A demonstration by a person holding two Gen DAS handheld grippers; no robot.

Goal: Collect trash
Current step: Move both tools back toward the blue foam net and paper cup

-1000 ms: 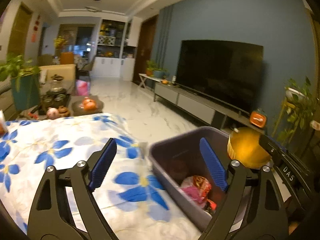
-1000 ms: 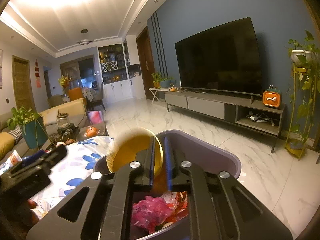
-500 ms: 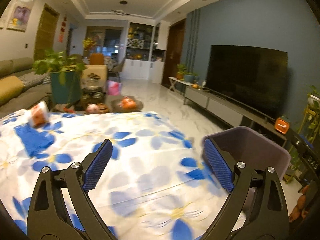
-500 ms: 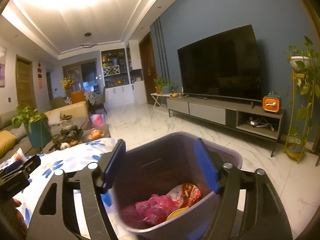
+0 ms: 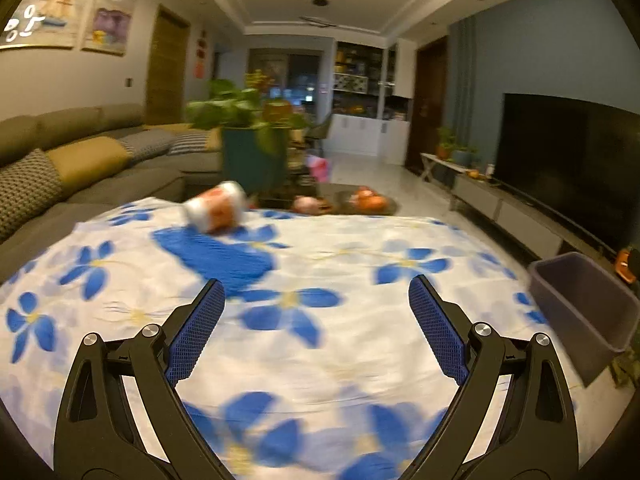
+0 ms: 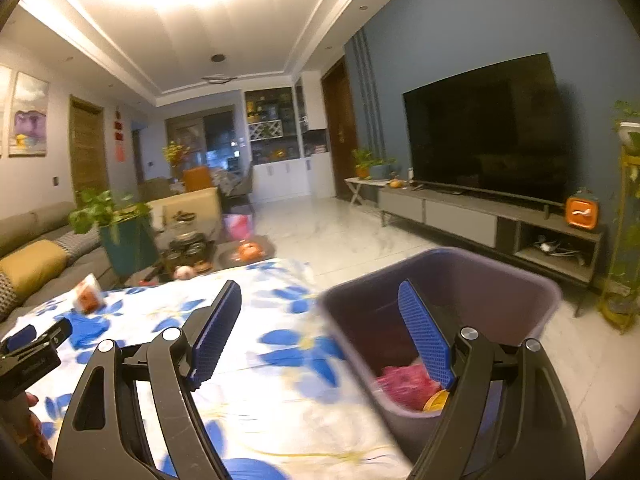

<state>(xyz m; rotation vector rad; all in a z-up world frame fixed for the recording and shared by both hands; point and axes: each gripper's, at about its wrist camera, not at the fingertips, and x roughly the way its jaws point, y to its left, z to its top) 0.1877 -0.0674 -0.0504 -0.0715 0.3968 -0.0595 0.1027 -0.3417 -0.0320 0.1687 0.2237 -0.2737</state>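
the left gripper (image 5: 316, 328) gapes empty over the flowered tablecloth (image 5: 340, 240). the right gripper (image 6: 320, 336) is opening, nothing between its jaws. a blurred, probably crumpled wrapper (image 5: 216, 208) lies near the table's far edge; the bin (image 6: 460, 280) stands off its right edge.

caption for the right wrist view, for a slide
Right gripper, jaws opening with nothing between them, above the floral tablecloth beside the purple bin holding pink trash.
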